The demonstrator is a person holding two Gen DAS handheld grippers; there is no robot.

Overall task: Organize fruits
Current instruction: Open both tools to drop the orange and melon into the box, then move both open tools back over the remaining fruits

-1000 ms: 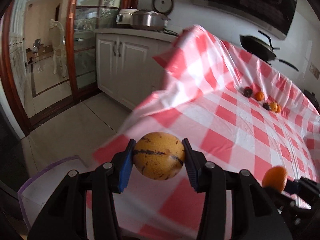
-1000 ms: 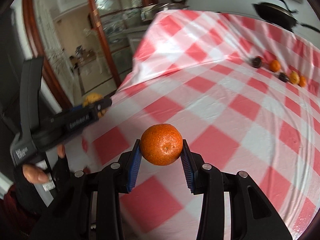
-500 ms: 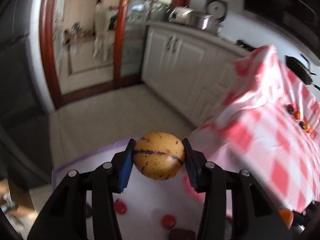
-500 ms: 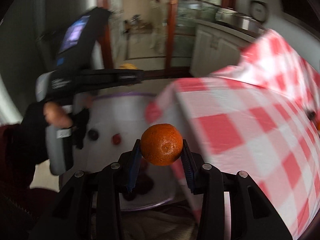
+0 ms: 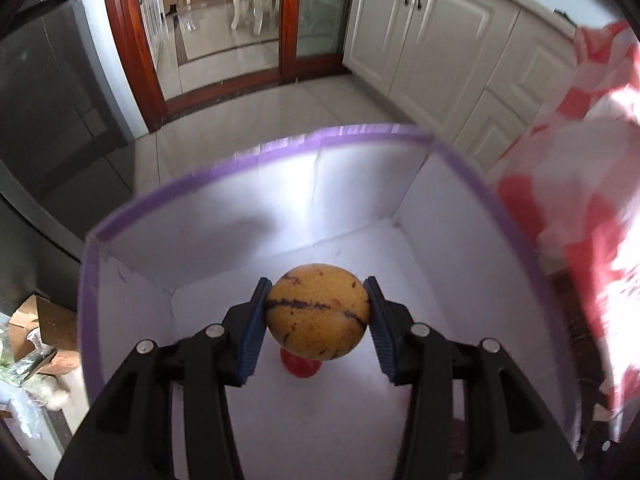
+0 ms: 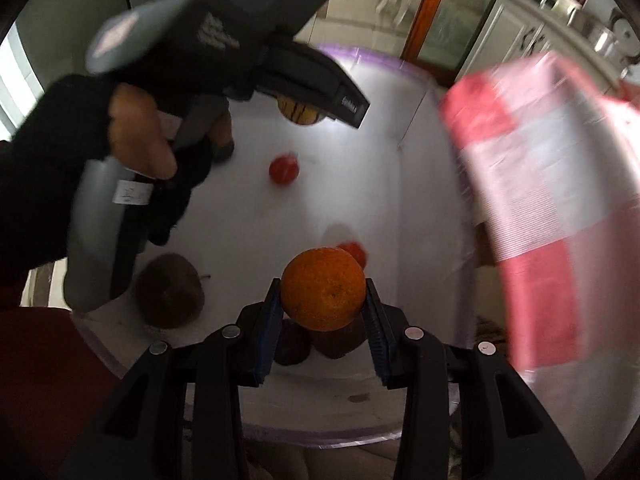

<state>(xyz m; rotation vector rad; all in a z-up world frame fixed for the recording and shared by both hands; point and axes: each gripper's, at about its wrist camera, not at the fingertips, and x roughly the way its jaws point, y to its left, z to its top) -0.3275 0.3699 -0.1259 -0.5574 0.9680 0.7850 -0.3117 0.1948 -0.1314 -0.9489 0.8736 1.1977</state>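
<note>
Where it sits clamped between the blue pads of the left gripper (image 5: 318, 318), the round yellow fruit with dark brown streaks (image 5: 318, 312) hangs over the white open box with purple rim (image 5: 256, 156); its skin is matte, crossed by one long dark line and smaller blotches. Beneath it a small red fruit (image 5: 300, 366) lies on the box floor, mostly hidden by the yellow one.

Right gripper (image 6: 323, 300): jaws closed on a round orange fruit with pitted skin (image 6: 323, 288), held above the near side of the same box. Behind it, partly covered, a second small red fruit (image 6: 356, 252); below it, two dark rounded fruits (image 6: 296, 344), largely hidden by the fingers and hard to identify. A brown round fruit (image 6: 170, 292) rests near the left wall; another red fruit (image 6: 283, 168) lies mid-floor.

Gloved left hand (image 6: 132, 136) grips the grey handle; white lettering on the black tool body is blurred and unreadable, as is a white sticker on the handle.

Red-and-white checked tablecloth (image 6: 540, 208) hangs at right, motion-blurred. White cabinets (image 5: 440, 32) stand beyond.
</note>
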